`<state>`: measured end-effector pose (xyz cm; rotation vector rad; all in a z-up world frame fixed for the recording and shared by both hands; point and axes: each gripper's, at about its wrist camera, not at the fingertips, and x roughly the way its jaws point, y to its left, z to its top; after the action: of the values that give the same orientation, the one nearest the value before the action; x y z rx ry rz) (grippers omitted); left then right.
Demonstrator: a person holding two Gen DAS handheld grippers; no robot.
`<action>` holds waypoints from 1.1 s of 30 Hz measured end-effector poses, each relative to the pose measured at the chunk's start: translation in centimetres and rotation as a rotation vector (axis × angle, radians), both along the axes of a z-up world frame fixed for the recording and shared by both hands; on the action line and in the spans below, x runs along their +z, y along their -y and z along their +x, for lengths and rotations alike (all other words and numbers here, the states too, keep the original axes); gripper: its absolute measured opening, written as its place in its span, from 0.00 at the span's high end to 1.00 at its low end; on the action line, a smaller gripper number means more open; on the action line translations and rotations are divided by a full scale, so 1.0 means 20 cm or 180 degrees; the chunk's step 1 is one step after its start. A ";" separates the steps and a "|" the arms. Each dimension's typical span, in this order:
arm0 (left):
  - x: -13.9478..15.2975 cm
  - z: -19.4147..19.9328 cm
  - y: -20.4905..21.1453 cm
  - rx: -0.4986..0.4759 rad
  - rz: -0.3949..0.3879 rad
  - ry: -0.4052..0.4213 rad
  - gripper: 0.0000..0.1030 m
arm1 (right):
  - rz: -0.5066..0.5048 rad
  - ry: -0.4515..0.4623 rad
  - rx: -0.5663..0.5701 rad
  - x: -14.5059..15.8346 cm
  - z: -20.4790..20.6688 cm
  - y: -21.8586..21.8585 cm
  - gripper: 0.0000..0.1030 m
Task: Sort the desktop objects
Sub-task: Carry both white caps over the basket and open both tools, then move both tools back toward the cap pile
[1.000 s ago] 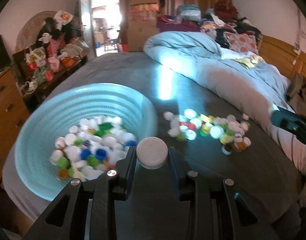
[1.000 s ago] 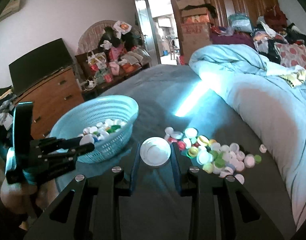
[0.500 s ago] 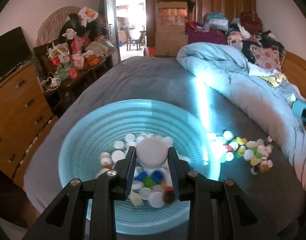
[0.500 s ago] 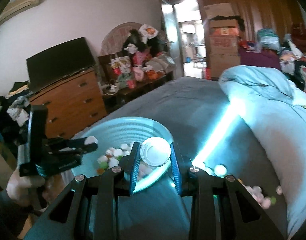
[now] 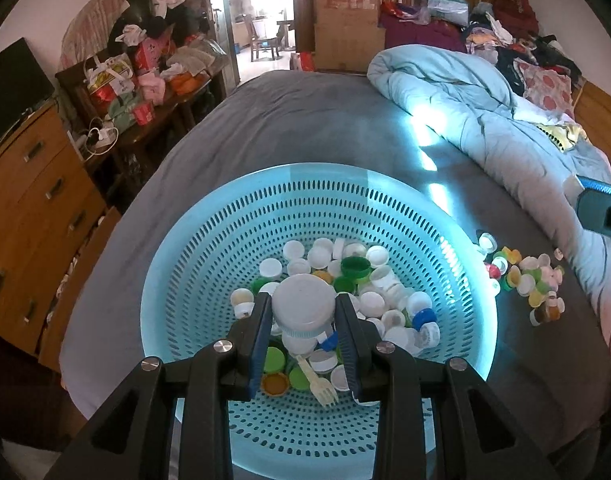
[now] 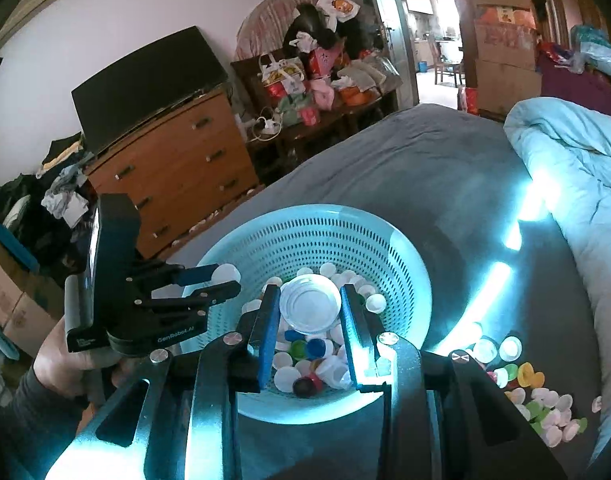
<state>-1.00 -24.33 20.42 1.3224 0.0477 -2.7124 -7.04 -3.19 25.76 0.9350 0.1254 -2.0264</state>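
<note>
Judging by the layout, this is the drop-off step of the sort: both caps are carried over the basket and only need releasing.

On the left, the left hand-held gripper [image 5: 304,314] is angled steeply down over the near half of the turquoise basket [image 5: 225,240], its jaws nearly closed on a large white cap [image 5: 304,300] pinched by its sides, top face up. In the right wrist view this gripper enters from the left edge, gripped by the person's hand [image 6: 61,360], with its tips above the basket's left rim.

Further right, the right hand-held gripper [image 6: 310,308] slopes down less steeply toward the basket's middle, its jaws likewise drawn close on a white lid [image 6: 310,301] whose hollow underside faces the camera.

The basket sits on the grey bed [image 5: 305,120] and already holds many caps. To its right a loose pile of caps [image 5: 525,280] remains on the bedcover.

The next move calls for parting each pair of jaws so the caps fall inside the rim, then returning to the pile.
</note>
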 end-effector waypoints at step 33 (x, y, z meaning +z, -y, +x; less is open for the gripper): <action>-0.66 -0.11 -1.35 -0.1363 0.0057 0.0537 0.13 | 0.0133 0.0713 -0.1779 -1.05 0.63 -1.73 0.35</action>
<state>-3.20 2.67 7.18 1.7355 -0.2568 -2.9216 5.63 31.41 4.81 1.3251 -0.2439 -2.4043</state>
